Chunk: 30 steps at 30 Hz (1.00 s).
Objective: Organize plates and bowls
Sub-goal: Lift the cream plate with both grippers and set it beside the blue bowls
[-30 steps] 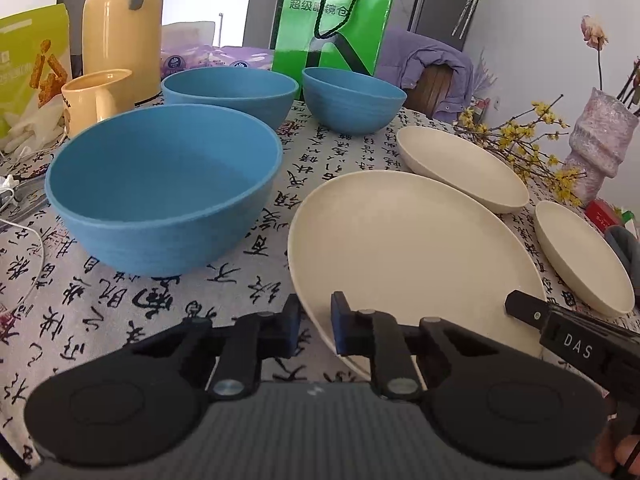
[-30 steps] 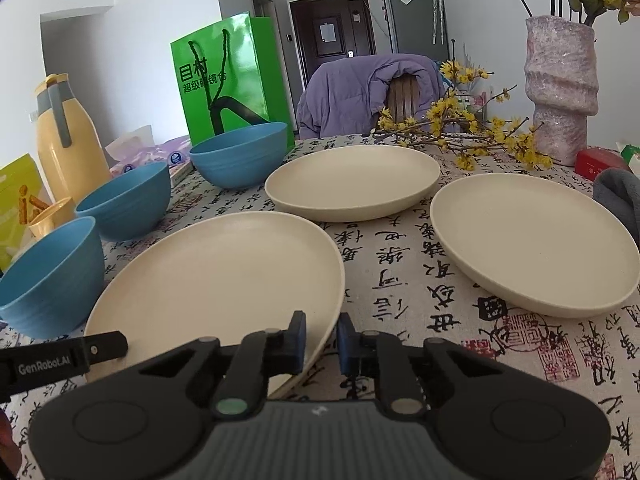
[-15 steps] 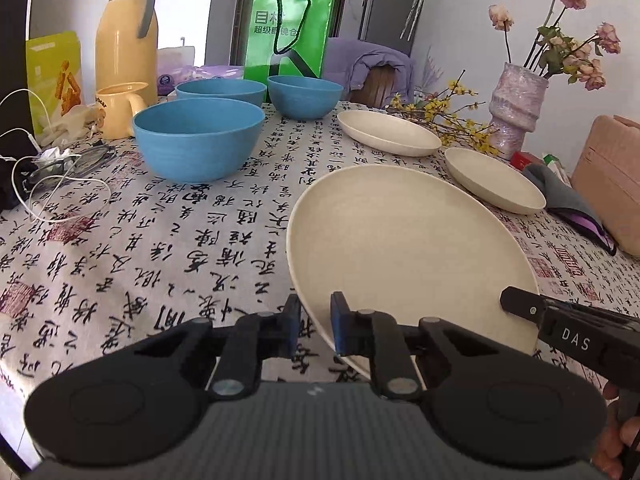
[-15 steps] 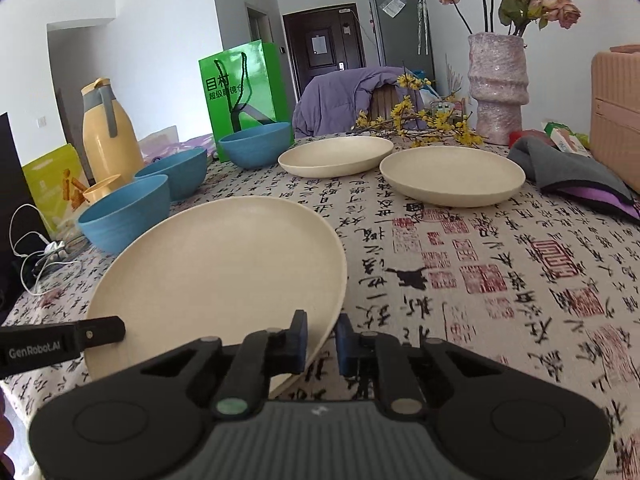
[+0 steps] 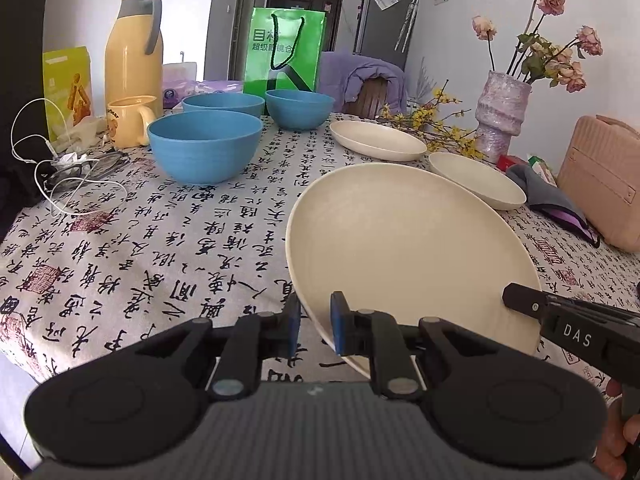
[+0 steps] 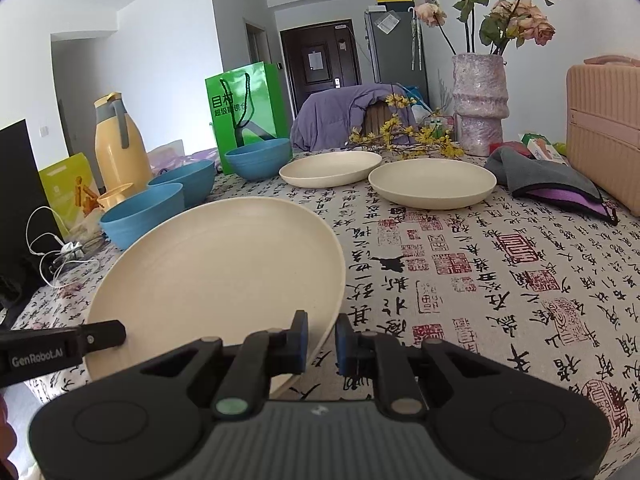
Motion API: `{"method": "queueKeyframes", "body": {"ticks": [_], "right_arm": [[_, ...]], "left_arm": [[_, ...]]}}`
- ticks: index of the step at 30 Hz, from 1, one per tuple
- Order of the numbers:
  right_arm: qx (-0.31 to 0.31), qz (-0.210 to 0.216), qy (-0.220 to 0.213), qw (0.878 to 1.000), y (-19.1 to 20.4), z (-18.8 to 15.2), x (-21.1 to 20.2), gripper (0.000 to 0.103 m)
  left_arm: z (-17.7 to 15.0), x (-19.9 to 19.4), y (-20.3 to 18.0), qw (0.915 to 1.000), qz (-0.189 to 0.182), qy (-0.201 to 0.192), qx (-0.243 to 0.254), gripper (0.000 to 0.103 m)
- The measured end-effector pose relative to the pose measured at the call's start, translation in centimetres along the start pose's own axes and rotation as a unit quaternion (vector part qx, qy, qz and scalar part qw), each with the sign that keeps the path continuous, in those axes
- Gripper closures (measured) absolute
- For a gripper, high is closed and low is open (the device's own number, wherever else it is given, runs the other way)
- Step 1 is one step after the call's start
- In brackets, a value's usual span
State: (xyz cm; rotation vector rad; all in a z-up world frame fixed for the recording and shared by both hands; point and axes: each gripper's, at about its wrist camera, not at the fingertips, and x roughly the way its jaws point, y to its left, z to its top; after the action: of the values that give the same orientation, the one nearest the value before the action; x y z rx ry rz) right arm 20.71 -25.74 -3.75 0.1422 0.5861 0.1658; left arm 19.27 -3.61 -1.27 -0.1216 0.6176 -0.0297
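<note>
A large round cream plate is held off the patterned tablecloth by both tools at once. The left gripper is clamped on the plate's near left rim, blue pads on either side of the edge; the right gripper is clamped on the near right rim in the same way. In each view the other tool's black finger reaches in from the side to the plate's edge.

Ahead of the left gripper and to its left stand three blue bowls, the nearest one largest in view, with a yellow mug and a tall yellow jug beyond them. The left view alone shows a tangle of white cable clearly at the far left, and part of a hand at its lower right corner.

Ahead of the right gripper lie two more cream plates side by side, close together but apart. The right view shows more of the grey and purple cloth and the pink case to its right, and the tall speckled vase of dried roses behind the plates.
</note>
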Motion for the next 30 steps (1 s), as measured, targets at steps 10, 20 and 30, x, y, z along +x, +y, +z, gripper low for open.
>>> {"method": "queueKeyframes", "body": {"ticks": [10,20,30], "right_arm": [[-0.038,0.043,0.016,0.998,6.8,0.8,4.2,0.089],[-0.05,0.049,0.043,0.997,13.3,0.9,8.8,0.089],[-0.051,0.035,0.035,0.997,14.2,1.1,9.0,0.049]], "left_arm": [[0.8,0.9,7.7,0.9986,0.045,0.0,-0.027,0.086],[1.8,3.3,13.8,0.9984,0.042,0.02,-0.032,0.086],[1.8,3.1,14.1,0.9978,0.065,0.011,0.002,0.044]]}}
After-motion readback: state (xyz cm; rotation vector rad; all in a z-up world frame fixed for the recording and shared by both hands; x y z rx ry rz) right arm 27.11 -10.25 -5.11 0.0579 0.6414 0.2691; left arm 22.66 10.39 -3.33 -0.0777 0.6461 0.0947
